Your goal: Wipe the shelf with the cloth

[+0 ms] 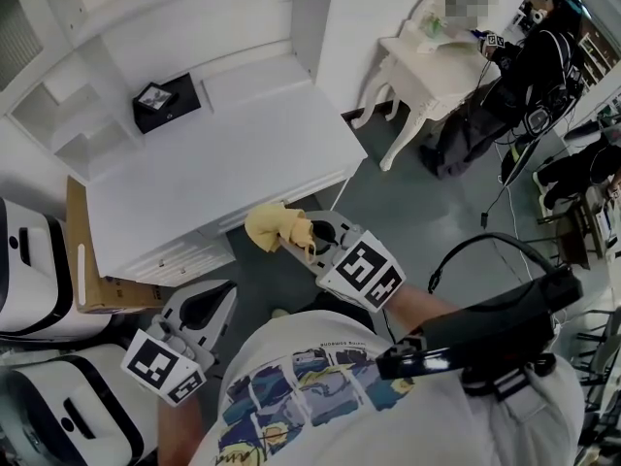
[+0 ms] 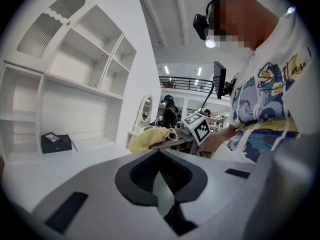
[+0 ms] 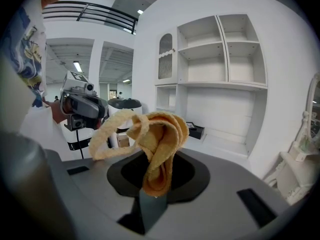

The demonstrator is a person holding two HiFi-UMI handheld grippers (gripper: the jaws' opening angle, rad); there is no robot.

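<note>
Sitting in white shelf point(image 1: 243, 71) — black box point(image 1: 165, 103)

White shelf point(image 1: 225, 175); black box point(image 1: 166, 103) on it.

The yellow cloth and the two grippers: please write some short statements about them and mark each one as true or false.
1. The right gripper is shut on the yellow cloth. True.
2. The left gripper holds a second cloth. False: its jaws are together with nothing between them.
3. A black box sits at the back of the white desk. True.
4. The cloth lies spread flat on the desk. False: it is bunched up in the right gripper.
</note>
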